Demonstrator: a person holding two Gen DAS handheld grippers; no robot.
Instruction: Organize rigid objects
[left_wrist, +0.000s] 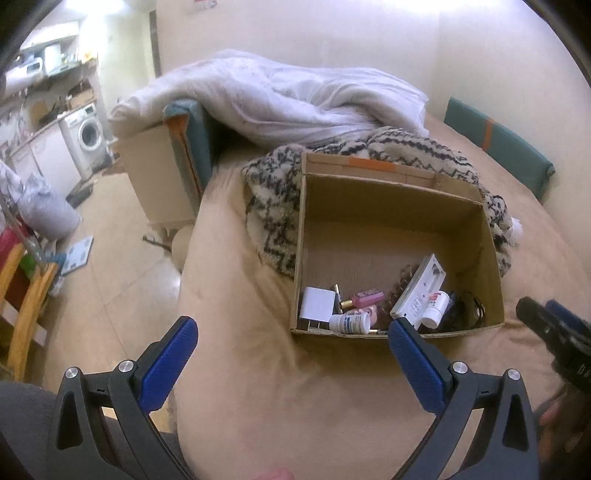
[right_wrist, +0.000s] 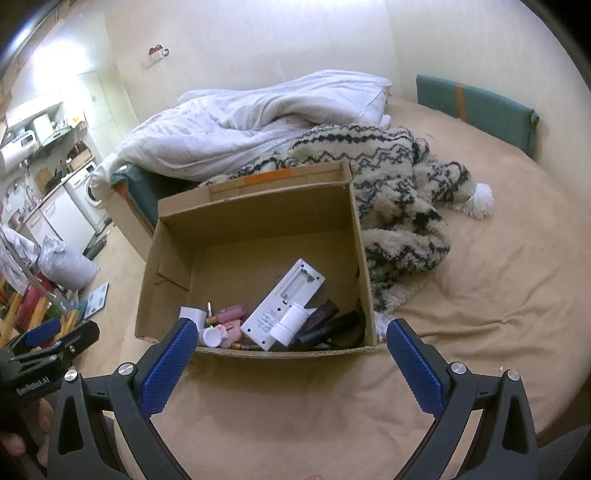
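An open cardboard box (left_wrist: 391, 199) sits on the beige bed; it also shows in the right wrist view (right_wrist: 258, 210). Inside lie a white remote-like device (right_wrist: 282, 304), white bottles (left_wrist: 349, 323), a white charger (left_wrist: 316, 304), pink items (left_wrist: 365, 297) and dark objects (right_wrist: 332, 328), all bunched at the near wall. My left gripper (left_wrist: 293, 332) is open and empty, just in front of the box's near wall. My right gripper (right_wrist: 290, 334) is open and empty, also at the near wall. Each gripper shows at the edge of the other's view.
A zigzag-patterned fluffy blanket (right_wrist: 399, 184) lies behind and right of the box. A white duvet (left_wrist: 273, 103) is heaped at the bed's far end. A teal cushion (right_wrist: 476, 110) stands at the wall. The floor, a washing machine (left_wrist: 86, 136) and a wooden chair (left_wrist: 22, 306) are to the left.
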